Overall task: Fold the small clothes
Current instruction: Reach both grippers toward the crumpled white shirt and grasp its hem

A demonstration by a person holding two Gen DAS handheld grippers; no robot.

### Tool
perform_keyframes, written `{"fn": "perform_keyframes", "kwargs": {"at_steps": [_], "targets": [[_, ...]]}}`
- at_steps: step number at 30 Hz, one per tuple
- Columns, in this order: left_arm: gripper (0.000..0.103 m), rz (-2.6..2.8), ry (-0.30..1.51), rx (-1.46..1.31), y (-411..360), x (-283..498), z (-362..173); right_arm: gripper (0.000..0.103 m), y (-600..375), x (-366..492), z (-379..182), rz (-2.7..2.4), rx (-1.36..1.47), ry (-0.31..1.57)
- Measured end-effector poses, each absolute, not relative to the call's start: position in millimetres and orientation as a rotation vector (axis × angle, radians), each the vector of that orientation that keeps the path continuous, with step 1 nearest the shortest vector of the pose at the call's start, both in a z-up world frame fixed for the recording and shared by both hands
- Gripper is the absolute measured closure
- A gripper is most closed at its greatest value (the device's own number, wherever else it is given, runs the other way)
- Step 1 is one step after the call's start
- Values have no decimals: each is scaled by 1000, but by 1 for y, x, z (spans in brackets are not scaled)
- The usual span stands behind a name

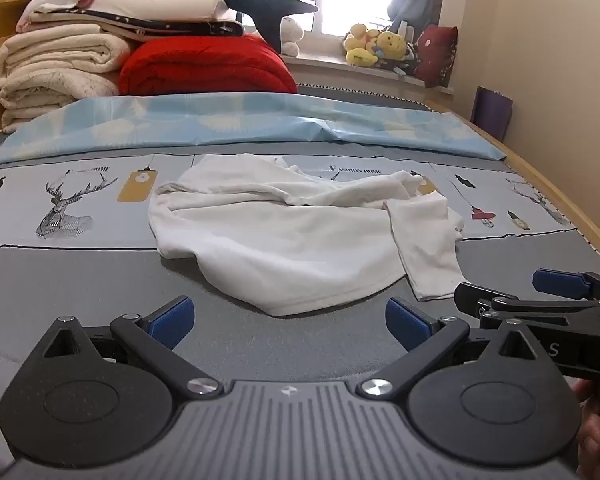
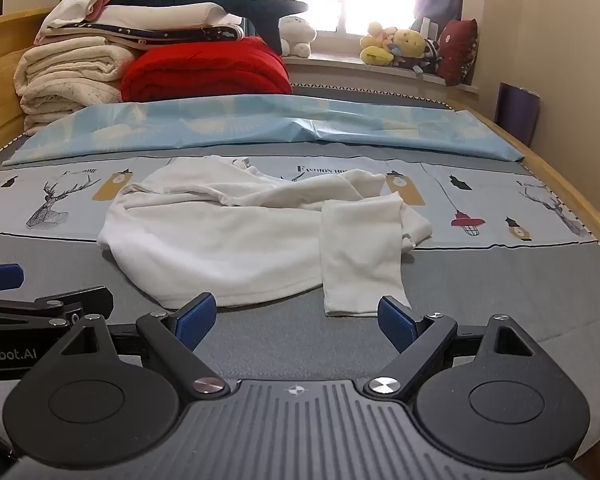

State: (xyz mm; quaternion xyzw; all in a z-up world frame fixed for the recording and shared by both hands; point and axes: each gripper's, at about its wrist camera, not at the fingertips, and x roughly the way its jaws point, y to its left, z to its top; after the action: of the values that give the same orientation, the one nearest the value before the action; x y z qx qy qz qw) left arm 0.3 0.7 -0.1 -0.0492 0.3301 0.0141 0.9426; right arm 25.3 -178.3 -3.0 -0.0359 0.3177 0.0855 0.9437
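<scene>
A white garment [image 1: 292,232] lies crumpled on the bed [image 1: 100,280], about midway between its side edges, straddling the line where the plain grey cloth meets the printed band with deer. One long sleeve [image 2: 360,256] is folded across the body and points toward the near edge. The left tool [image 1: 290,322] hangs just short of the garment's near hem with its blue pads spread wide and nothing between them. The right tool [image 2: 296,320] sits beside it, likewise wide open and empty (its right pad is just beside the sleeve's cuff). Folded blankets [image 1: 60,68] are stacked at the far left corner.
</scene>
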Motion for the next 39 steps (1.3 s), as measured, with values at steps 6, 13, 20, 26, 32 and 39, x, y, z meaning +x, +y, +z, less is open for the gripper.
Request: {"fn": "perform_keyframes", "kwargs": {"at_steps": [6,13,20,26,32,39], "targets": [[1,33,678,-96,1,2,-1,14,-178,25,-3,174,-77,646],[1,34,697,-103,3,2,-2,14,-180,28,-5,173,-74,656],[2,41,709,-160,14,7,-7,16,-214,46,21,145,19,606],[50,-16,805,-198,32,42,-11,77,-256,76,18,127,57,548],[53,-5,903,-276,73,114,-43,82,-262,87,4,156,40,598],[32,145,999,-512,110,177,-92,81,-254,98,1,194,-20,618]]}}
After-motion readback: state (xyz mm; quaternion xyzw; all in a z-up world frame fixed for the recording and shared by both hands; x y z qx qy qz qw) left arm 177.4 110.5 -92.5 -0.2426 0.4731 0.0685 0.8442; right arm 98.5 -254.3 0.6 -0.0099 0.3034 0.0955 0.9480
